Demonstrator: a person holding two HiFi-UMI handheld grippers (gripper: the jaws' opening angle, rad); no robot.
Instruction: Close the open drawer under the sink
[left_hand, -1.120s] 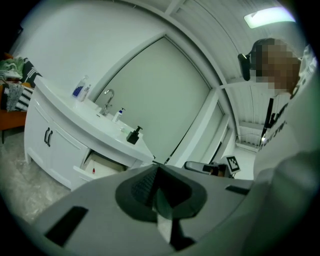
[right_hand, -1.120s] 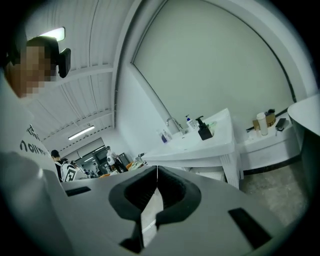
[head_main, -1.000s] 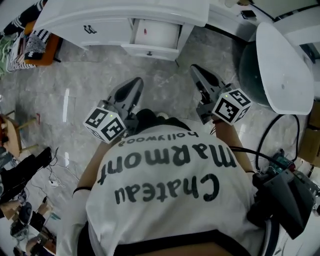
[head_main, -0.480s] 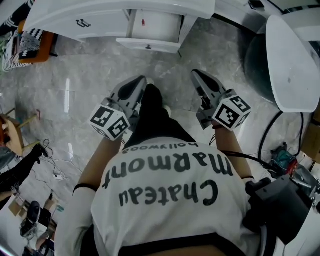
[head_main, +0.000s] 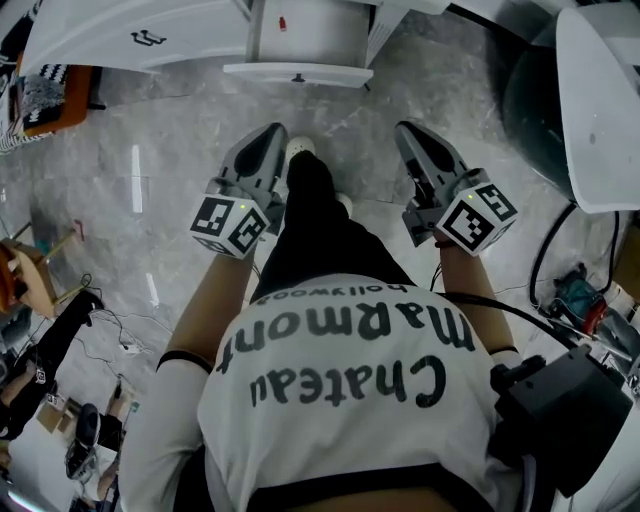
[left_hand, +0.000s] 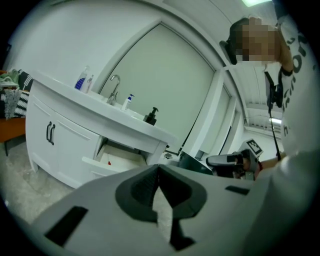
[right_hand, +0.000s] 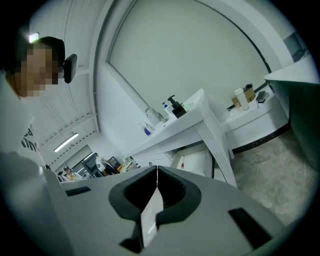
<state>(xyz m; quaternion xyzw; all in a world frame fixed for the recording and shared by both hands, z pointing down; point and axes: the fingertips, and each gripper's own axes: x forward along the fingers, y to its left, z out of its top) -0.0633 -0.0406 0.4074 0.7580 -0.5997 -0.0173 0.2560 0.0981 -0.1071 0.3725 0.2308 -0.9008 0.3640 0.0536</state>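
Drawer (head_main: 310, 35) well beyond left gripper (head_main: 272, 135)

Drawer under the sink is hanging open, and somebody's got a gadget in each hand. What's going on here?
A person faces the white sink cabinet, holding a tool in each hand. The left gripper and right gripper are both shut and empty, held out in front of the body, short of the drawer. The drawer is pulled out with nothing touching it, so closing it has not begun.
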